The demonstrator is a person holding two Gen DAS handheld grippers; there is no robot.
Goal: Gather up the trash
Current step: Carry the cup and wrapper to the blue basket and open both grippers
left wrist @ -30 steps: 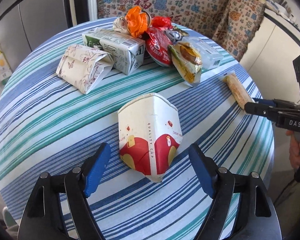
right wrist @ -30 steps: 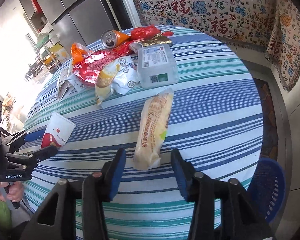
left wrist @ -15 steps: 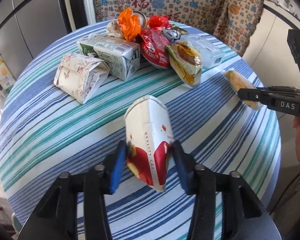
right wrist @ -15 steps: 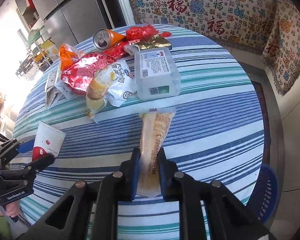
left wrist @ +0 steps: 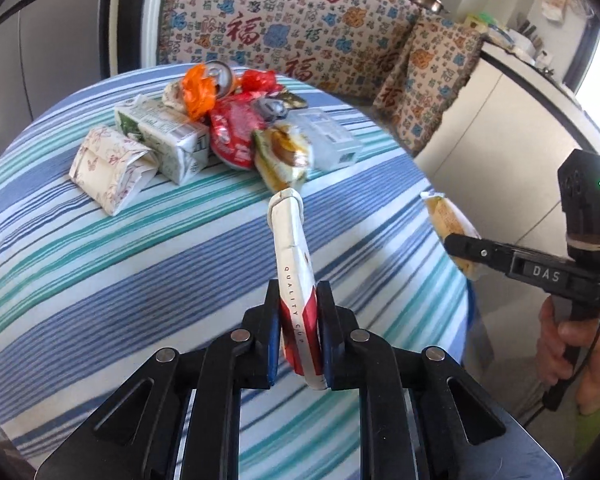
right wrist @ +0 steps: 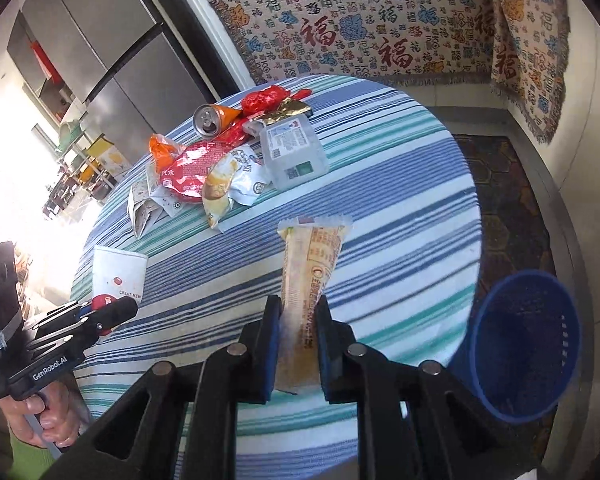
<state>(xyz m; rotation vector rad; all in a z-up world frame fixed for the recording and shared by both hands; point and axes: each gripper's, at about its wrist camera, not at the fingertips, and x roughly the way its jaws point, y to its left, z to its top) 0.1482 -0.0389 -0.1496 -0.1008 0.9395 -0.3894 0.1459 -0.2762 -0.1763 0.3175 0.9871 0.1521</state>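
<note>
Left gripper (left wrist: 299, 326) jaws closing, squashing flattened paper cup (left wrist: 294, 280); right gripper (right wrist: 298, 342) clenched on snack wrapper (right wrist: 306, 276), likely bound for blue basket (right wrist: 528, 344) lower right.

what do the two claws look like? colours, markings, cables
Both are black plastic scissor-linkage frames with silver pivot pins and blue rubber pads. The left claw shows white "GenRobot.AI" lettering in the right wrist view; the right claw reads "DAS", with a green LED, a rubber band and a thin black cable by the grip.
</note>
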